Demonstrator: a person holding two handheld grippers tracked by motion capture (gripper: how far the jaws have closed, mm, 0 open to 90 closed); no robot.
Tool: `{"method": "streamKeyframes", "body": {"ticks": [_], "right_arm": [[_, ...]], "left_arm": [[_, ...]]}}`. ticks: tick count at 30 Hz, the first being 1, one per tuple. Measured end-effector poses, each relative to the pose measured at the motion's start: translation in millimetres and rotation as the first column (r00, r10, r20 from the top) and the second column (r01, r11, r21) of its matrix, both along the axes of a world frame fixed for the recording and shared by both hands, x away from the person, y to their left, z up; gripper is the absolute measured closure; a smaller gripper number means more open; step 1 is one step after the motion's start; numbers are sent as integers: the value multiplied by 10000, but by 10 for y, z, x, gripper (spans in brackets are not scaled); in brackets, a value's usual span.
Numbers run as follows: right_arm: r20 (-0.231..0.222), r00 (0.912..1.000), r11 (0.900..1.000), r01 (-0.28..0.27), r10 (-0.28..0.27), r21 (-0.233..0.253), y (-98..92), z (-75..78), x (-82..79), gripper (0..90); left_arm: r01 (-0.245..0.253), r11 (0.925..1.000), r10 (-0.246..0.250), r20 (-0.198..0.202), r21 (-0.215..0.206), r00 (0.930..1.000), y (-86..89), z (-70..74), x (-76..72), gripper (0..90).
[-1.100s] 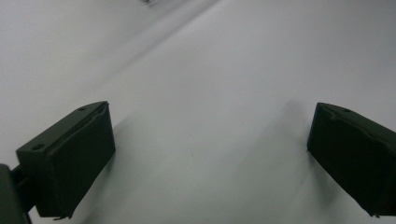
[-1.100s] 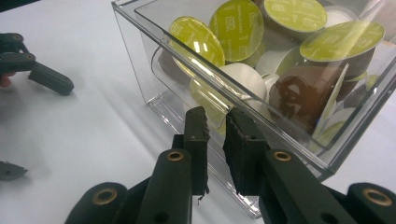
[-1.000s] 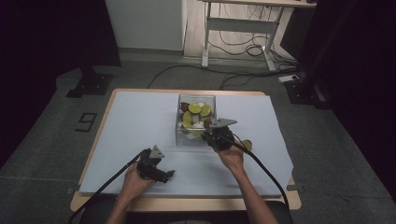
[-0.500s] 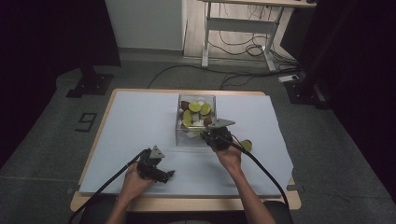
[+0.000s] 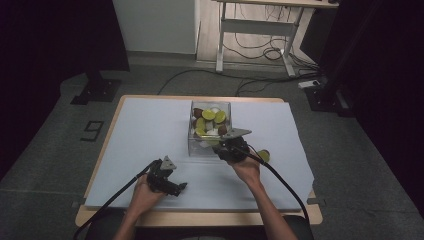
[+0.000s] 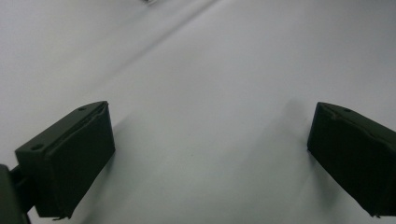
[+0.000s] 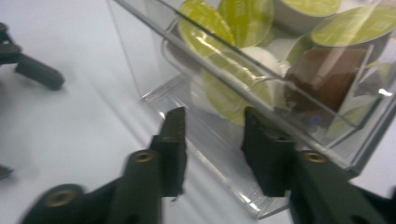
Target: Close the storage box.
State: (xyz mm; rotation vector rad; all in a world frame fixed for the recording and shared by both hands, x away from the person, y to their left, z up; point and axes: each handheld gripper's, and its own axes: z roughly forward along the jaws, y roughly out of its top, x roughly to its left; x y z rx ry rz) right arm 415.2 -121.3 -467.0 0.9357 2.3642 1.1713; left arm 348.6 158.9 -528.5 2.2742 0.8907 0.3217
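Clear square acrylic box of green-lidded capsules: frame centre, on white-covered counter. Right gripper: fingers apart, straddling box's near wall. Left gripper: fingers apart, empty, lower left.

Dim room, table lit from above (gripper views blurry).

white table cover, desk, floor cables.

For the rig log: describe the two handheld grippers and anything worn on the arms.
Left gripper and right gripper are black, each with two blocky black jaws, a grey three-cornered plate on top and a trailing black cable. The forearms are bare; no sleeves visible.
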Motion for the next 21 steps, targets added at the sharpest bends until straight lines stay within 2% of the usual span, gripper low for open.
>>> {"method": "streamKeyframes", "body": {"ticks": [3,7,11,21], "right_arm": [[-58,9999,9998,-123,122,-176,-9,13,-22,458],[-194,9995,9979,-252,241,-593,-26,15,-49,397],[-273,9992,9983,-299,285,-507,-69,32,-83,360],[-184,9990,9967,-424,412,-686,-165,100,-192,326]], "left_arm": [[1,10000,-1,-1,5,10000,0,0,0,0],[-5,10000,5,1,1,10000,-1,-1,0,0],[-11,10000,11,4,-6,10000,-2,-1,-1,0],[3,10000,-3,2,18,10000,0,0,1,0]]}}
